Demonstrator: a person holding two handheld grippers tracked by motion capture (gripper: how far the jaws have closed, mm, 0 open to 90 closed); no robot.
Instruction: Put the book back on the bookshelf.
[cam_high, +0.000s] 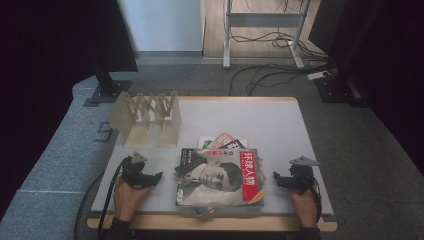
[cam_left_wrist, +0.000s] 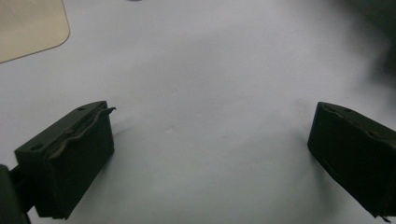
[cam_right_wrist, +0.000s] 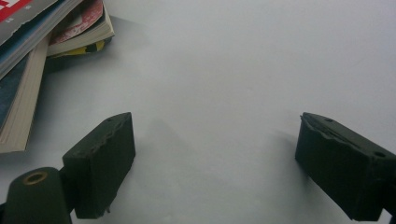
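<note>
A stack of magazines lies at the front middle of the grey table, the top one showing a portrait and red lettering. Its page edges appear at the upper left of the right gripper view. A tan wooden rack with several slots stands at the back left; one rounded corner of it appears in the left gripper view. My left gripper rests on the table left of the stack, open, with bare tabletop between its jaws. My right gripper rests right of the stack, open and holding nothing.
Beyond the table are grey carpet, black monitor stands at left and right, and cables on the floor under a desk frame. A hand holds each gripper near the table's front edge.
</note>
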